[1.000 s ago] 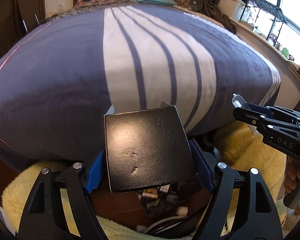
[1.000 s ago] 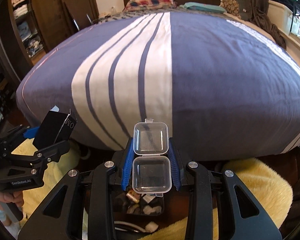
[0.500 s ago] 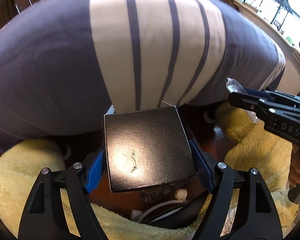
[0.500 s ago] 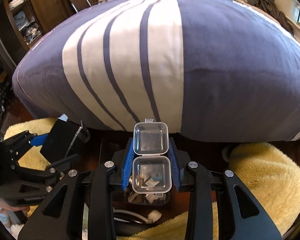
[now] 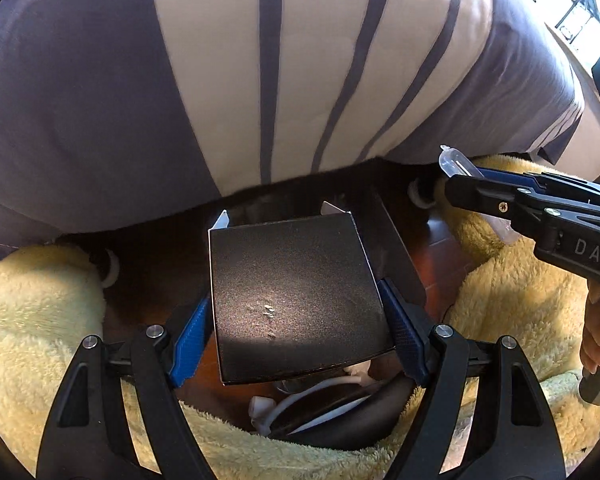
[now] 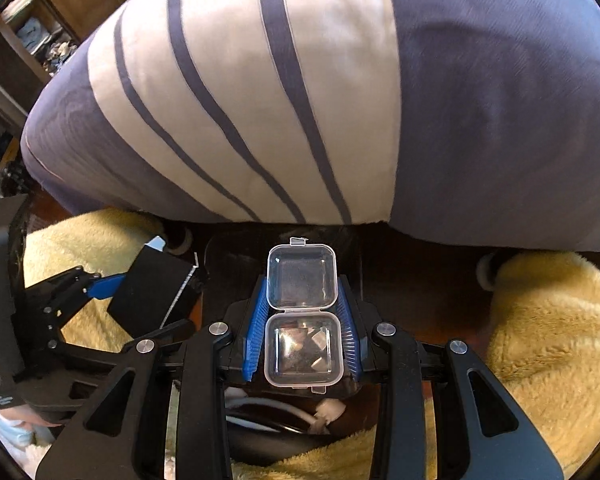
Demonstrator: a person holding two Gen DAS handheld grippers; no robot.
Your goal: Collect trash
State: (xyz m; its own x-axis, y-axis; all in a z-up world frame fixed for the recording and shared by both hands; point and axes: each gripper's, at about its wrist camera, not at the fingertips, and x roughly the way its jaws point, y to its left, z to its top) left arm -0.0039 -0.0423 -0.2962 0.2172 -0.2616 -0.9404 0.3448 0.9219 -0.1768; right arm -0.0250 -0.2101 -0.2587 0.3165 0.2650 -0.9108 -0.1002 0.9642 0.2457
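Left wrist view: left gripper (image 5: 296, 320) clamped on black cardboard box (image 5: 296, 300), matte, flaps open at far end. Right gripper (image 6: 302, 320) clamped on clear plastic hinged case (image 6: 302, 350), lid open. Both held over yellow fleece blanket (image 5: 32, 320), below striped duvet (image 5: 300, 60).

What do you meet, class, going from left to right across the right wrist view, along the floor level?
Left gripper holding black box → clear plastic case in right gripper → yellow fluffy rug.
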